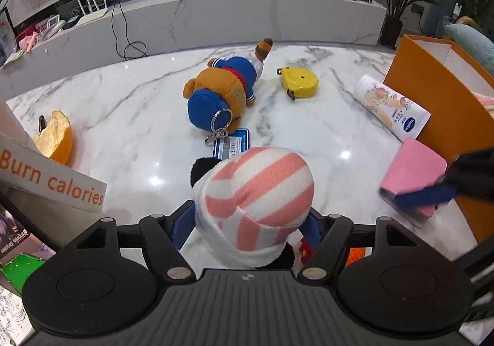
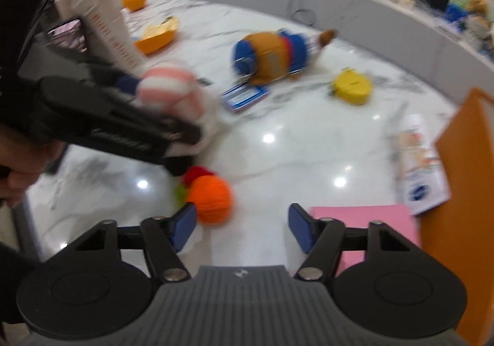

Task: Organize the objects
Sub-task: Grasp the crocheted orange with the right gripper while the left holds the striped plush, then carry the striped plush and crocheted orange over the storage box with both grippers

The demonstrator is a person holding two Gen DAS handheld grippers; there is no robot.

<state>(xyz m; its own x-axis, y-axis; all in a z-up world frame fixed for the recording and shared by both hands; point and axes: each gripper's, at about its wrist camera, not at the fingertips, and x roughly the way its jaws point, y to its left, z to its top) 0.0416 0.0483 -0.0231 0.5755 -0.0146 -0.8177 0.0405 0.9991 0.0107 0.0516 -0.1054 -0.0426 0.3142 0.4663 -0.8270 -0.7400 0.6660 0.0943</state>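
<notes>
A striped plush toy (image 1: 253, 200) is held between the blue pads of the left claw (image 1: 247, 222) and kept clear of the marble tabletop (image 1: 139, 117), presumably so it can be carried toward the orange box (image 1: 432, 89) at the right edge. The right claw (image 2: 242, 227) is seen open and empty above the tabletop, with the pink notebook (image 2: 370, 222) just beside its right pad, likely the next thing to be gathered. A stuffed bear (image 1: 222, 89) and a yellow tape measure (image 1: 299, 82) are left lying farther back.

Glossy marble-look tabletop (image 1: 129, 117); apparently fleecy striped plush (image 1: 256, 188).
</notes>
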